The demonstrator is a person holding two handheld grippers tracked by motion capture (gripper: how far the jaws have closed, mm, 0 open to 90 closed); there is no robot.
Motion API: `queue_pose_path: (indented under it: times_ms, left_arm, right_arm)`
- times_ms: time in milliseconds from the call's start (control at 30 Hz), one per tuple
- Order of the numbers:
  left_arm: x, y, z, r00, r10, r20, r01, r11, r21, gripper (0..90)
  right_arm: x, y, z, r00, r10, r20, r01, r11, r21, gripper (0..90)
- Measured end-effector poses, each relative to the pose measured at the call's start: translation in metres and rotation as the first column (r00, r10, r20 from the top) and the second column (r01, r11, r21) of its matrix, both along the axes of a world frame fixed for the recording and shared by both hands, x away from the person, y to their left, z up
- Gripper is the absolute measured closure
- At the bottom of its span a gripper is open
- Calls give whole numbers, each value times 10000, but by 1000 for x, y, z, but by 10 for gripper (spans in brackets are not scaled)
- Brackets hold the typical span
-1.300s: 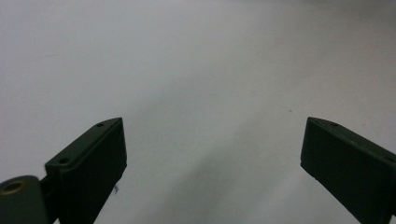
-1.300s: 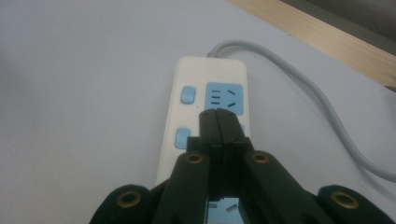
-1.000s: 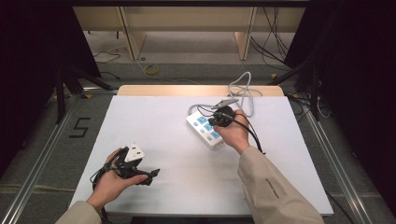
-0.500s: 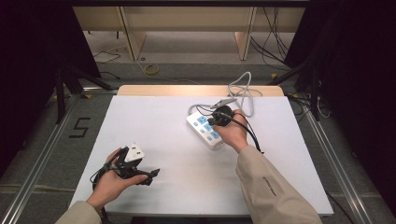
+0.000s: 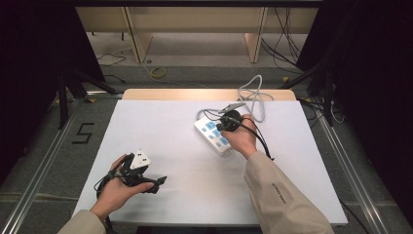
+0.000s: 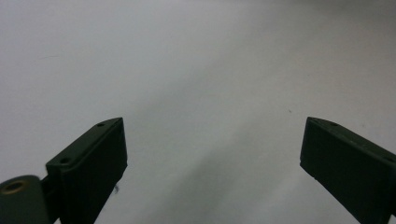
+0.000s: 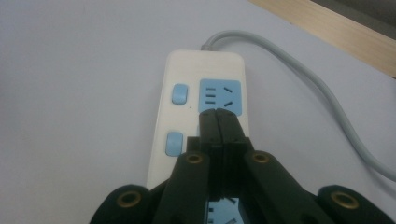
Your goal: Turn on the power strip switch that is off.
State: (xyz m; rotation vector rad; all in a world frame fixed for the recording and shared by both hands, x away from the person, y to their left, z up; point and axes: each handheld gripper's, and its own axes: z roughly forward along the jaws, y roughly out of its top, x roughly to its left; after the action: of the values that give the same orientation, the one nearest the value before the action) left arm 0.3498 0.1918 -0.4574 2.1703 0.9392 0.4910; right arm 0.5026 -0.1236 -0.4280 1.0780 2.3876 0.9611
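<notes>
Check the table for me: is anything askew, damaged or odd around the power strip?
Nothing looks damaged. The power strip lies diagonally on the white table, its grey cable looped loosely over the far edge. Otherwise nothing stands out.

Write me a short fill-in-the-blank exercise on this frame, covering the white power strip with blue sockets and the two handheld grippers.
1. The right gripper has its black jaws ____ above the white power strip with blue sockets.
2. The left gripper has its jaws ____ over the bare white table.
3. The buttons beside the strip's sockets are ____ in colour.
4. The strip's grey cable leads from its end towards the table's ____ edge strip.

Missing words: shut; open; blue; wooden
</notes>
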Motion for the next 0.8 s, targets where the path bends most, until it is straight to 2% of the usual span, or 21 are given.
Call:
queue_pose_path:
  times_ms: [333,800]
  left_arm:
    - [0,-1,0,10000,4,9,-4,10000,-22,71]
    - [0,-1,0,10000,-22,3,22,10000,22,72]
  right_arm:
    - [5,-2,1,9998,-184,-17,184,9998,57,900]
    - [9,3,-1,9997,-162,-161,161,9999,-39,900]
